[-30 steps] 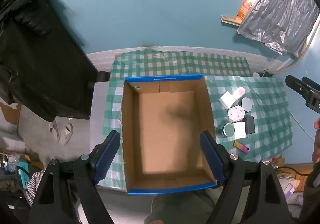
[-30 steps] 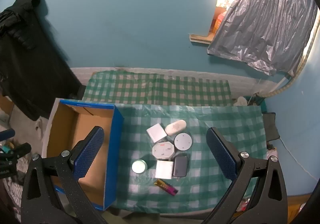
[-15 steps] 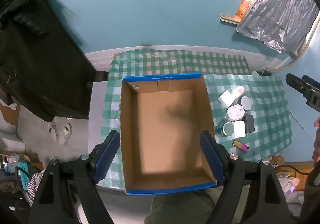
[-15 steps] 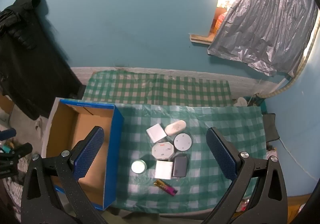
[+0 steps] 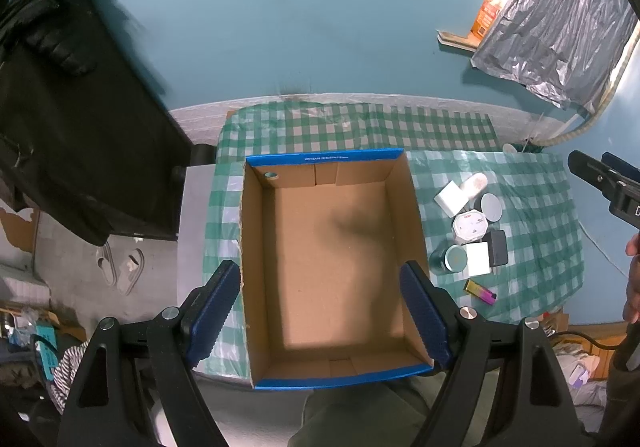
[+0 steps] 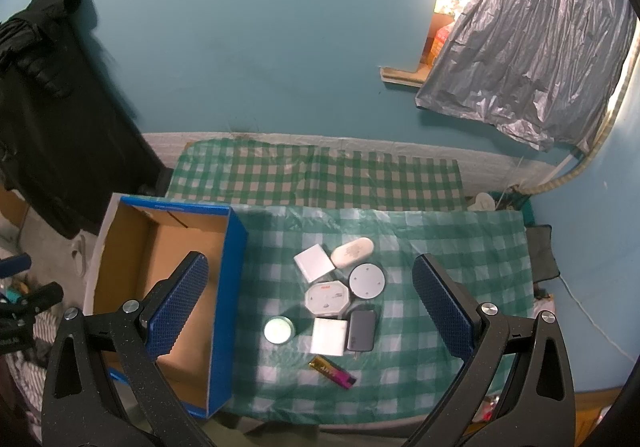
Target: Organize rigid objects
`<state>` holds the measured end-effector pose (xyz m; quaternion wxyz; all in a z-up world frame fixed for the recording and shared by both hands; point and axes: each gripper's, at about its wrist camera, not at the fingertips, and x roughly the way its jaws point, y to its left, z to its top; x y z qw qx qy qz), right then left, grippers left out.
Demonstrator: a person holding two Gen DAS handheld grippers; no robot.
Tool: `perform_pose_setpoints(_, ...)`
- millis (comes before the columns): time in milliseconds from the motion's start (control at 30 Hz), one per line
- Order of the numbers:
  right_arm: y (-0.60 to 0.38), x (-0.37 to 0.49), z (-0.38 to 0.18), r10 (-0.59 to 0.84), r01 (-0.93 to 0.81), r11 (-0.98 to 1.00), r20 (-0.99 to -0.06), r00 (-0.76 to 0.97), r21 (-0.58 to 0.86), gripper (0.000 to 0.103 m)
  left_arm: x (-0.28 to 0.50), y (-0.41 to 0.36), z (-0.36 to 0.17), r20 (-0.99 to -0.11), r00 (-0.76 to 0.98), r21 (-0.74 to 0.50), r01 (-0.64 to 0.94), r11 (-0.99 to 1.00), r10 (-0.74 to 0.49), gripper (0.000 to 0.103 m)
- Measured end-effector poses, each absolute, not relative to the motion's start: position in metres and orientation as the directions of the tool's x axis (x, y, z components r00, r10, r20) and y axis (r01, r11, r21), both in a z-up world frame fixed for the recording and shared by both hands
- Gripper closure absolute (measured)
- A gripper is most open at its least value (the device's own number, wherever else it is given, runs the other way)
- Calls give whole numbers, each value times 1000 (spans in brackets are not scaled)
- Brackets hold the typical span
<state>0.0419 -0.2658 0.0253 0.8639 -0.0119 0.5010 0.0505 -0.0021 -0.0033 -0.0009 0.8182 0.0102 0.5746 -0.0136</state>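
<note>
Hard to read in both views: print on the octagonal white tin (image 6: 327, 299) and on the small gold-and-pink lighter (image 6: 332, 372). Cannot tell what the oval white case (image 6: 353, 252) or the dark grey rectangular case (image 6: 362, 330) are made of. From the left wrist view, only a slice of the right gripper (image 5: 604, 183) visible at the frame edge, with part of a hand (image 5: 632, 279) cut off beside it. Near counter edge hidden behind the gripper bodies in both views.

Left gripper (image 5: 326, 311) hovering above the cardboard box (image 5: 256, 275), fingers (image 5: 214, 307) spread wide and holding nothing, one over each long wall. Box open-topped, blue-edged, bare brown floor inside apart from a shadow. Right gripper (image 6: 316, 311) above the cluster of things, fingers (image 6: 442, 307) likewise wide apart and empty.

All task things lying on the green checked cloth (image 6: 440, 247) of the counter, right of the box: white square box (image 6: 314, 262) touching the oval case; round grey puck (image 6: 367, 281) just beside the tin; small round jar (image 6: 279, 329) nearest the box wall; flat white square (image 6: 329, 336) touching the dark case; lighter apart, nearest the front edge.

Open cloth right of the cluster and behind it toward the teal wall (image 6: 260, 47). Box overhanging the counter's left side. Dark jacket (image 6: 48, 107) hanging at far left; crinkled grey sheet (image 6: 532, 47) over the window at upper right.
</note>
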Motion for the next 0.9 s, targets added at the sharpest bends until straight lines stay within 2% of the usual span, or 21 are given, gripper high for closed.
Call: perform_pose_setpoints(900, -263, 37, 24, 72, -98, 995, -868, 492, 27, 1, -6, -3, -1, -942, 336, 8, 31, 999, -3, 20)
